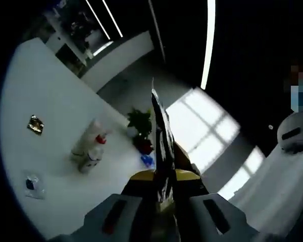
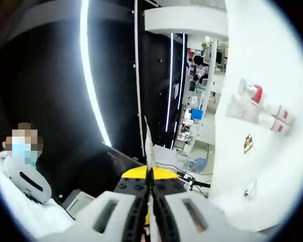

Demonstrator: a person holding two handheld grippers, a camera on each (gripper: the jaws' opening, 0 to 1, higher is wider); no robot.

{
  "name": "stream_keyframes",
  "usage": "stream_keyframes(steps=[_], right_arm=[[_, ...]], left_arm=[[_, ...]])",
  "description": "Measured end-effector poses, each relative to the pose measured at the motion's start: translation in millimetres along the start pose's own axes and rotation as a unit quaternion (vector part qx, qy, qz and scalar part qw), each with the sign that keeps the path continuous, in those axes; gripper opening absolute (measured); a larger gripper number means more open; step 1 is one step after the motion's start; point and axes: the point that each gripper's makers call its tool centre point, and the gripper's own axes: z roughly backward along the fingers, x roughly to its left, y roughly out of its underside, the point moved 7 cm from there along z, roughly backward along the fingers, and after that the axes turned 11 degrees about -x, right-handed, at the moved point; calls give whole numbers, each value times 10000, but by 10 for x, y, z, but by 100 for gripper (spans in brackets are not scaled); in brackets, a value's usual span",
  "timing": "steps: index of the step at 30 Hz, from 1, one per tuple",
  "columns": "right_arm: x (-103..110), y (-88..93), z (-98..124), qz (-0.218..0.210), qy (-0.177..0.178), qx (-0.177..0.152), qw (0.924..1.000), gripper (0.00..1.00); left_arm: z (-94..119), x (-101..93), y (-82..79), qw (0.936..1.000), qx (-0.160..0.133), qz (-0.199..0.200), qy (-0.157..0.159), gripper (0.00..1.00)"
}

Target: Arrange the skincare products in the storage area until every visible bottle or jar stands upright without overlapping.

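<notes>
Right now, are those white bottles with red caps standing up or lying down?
Lying down, it seems. In the left gripper view the white bottles stretch lengthwise along the white table, side by side, red caps at one end. The tilted camera leaves some doubt.

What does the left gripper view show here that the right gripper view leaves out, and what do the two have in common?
Left gripper view alone: a small potted plant, a red item and a blue item beside it, and sunlit window patches on the floor.

Right gripper view alone: distant shelving with a blue box and cables on the floor.

Shared: the white table, the white bottles with red caps, a small gold packet, a clear packet, ceiling light strips, and each view's own gripper with fingers shut, left gripper, right gripper.
</notes>
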Motion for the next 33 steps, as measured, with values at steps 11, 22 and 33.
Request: stream_keyframes(steps=[11, 22, 33], right_arm=[[-56, -103, -38, 1263, 130, 510, 9906, 6], [-103, -398, -215, 1831, 126, 646, 9809, 12], [-134, -386, -305, 2635, 263, 946, 9597, 1]], left_arm=[[-23, -47, 29, 9994, -102, 309, -110, 0], [0, 11, 136, 9988, 271, 312, -248, 0], [70, 92, 145, 9974, 199, 532, -450, 0]])
